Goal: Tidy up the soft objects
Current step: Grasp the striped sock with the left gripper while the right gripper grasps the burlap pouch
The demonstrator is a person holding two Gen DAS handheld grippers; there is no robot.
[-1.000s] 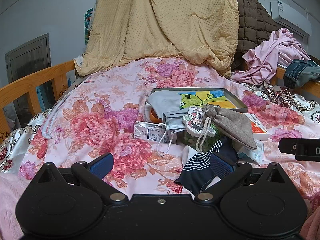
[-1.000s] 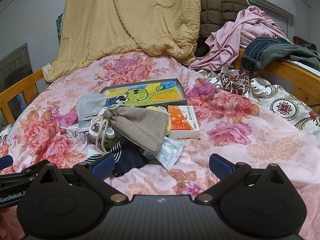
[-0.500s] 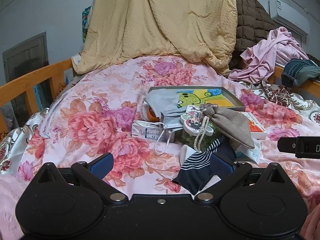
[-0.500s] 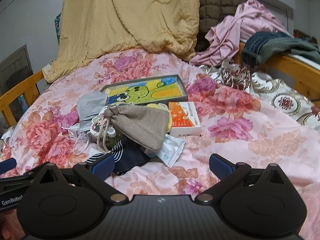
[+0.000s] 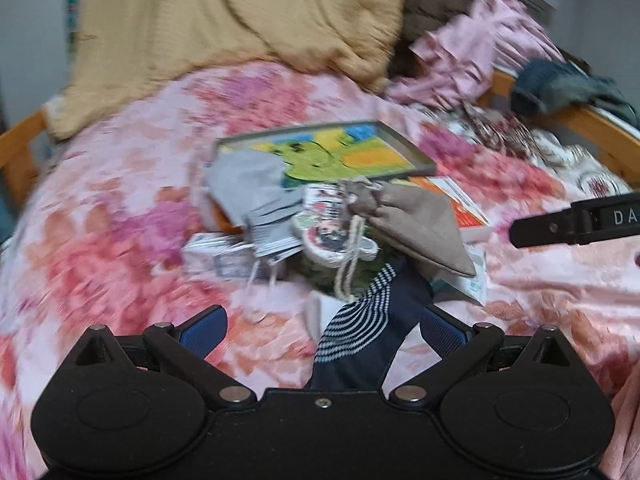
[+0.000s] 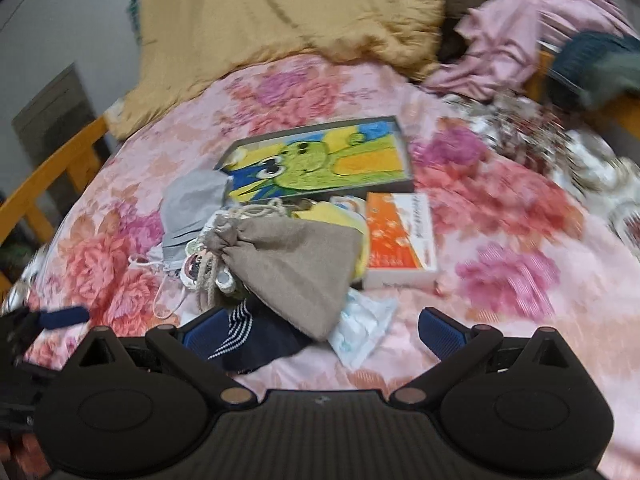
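On the flowery bedspread (image 5: 120, 200), your left gripper (image 5: 324, 330) is wide apart around the navy striped sock (image 5: 360, 328); your right gripper (image 6: 320, 330), also apart, hangs just before the grey drawstring pouch (image 6: 292, 264).

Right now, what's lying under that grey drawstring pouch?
Under the drawstring pouch peek a navy striped sock, a tissue packet and something yellow; the rest is covered.

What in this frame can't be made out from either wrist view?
- Navy striped sock: near end hidden by the left gripper body, left view.
- Orange box: print motion-blurred, right view.
- Items beneath the grey drawstring pouch: covered, both views.
- Right gripper: open, holds nothing.
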